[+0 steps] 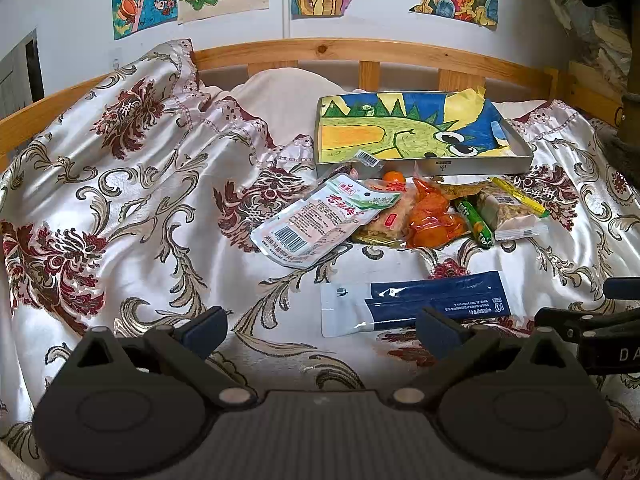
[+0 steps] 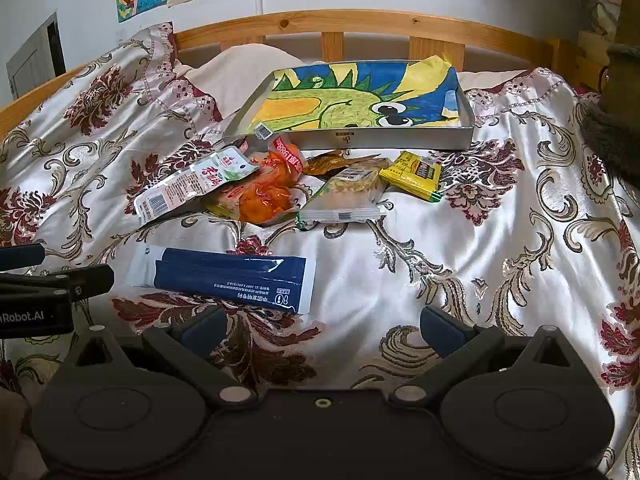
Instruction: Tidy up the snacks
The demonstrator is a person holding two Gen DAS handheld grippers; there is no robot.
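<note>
A pile of snack packets lies on the patterned bedspread: a white-green pouch (image 1: pixel 316 220) (image 2: pixel 192 184), an orange bag (image 1: pixel 434 216) (image 2: pixel 268 196), a clear cracker pack (image 1: pixel 508 212) (image 2: pixel 344 200), a green stick (image 1: pixel 476 222) and a yellow packet (image 2: pixel 416 174). A long blue-white packet (image 1: pixel 416 302) (image 2: pixel 228 276) lies nearer. Behind the pile sits a shallow grey box (image 1: pixel 480 166) (image 2: pixel 380 138) lined with a dragon drawing. My left gripper (image 1: pixel 320 326) is open, just short of the blue packet. My right gripper (image 2: pixel 320 326) is open over bare bedspread, to the right of that packet.
A wooden bed rail (image 1: pixel 340 50) (image 2: pixel 360 20) runs behind the box, with a pillow (image 1: pixel 288 92) against it. Drawings hang on the wall above. Bunched bedspread (image 1: pixel 120 152) rises at the left. A dark sleeve (image 2: pixel 612 132) shows at the right edge.
</note>
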